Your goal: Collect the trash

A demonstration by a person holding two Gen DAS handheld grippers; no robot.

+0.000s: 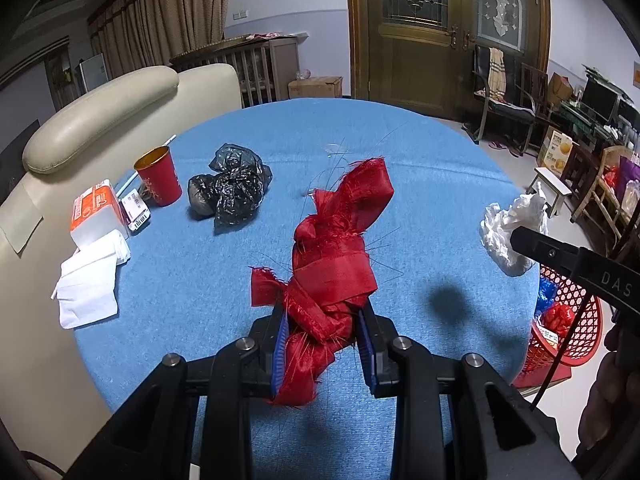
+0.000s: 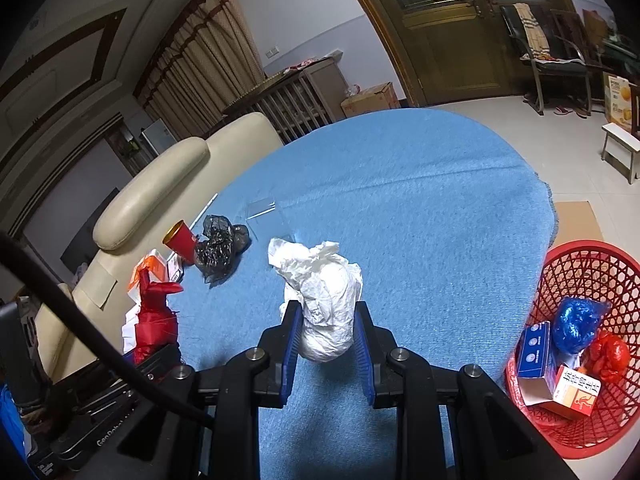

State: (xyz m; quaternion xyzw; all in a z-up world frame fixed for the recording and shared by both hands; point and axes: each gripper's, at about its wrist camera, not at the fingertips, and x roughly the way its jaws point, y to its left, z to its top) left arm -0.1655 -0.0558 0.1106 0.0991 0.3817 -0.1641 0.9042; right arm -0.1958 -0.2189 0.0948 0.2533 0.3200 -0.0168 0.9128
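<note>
My left gripper (image 1: 323, 344) is shut on a bundle of frayed red cloth (image 1: 336, 252), held just above the blue table (image 1: 240, 280). My right gripper (image 2: 326, 340) is shut on a crumpled white plastic bag (image 2: 324, 288) above the table; the bag also shows in the left wrist view (image 1: 508, 232). A crumpled black bag (image 1: 230, 190), a red cup (image 1: 159, 176), an orange-white tissue pack (image 1: 96, 208) and white napkins (image 1: 90, 280) lie at the table's left. A red mesh basket (image 2: 580, 280) with trash inside stands on the floor to the right.
A cream sofa (image 1: 100, 112) runs along the table's left side. A flat clear plastic piece (image 2: 262, 210) lies on the far table. A small white stool (image 2: 622, 148), chairs and boxes stand on the floor at the right; a wooden door (image 1: 416, 32) is behind.
</note>
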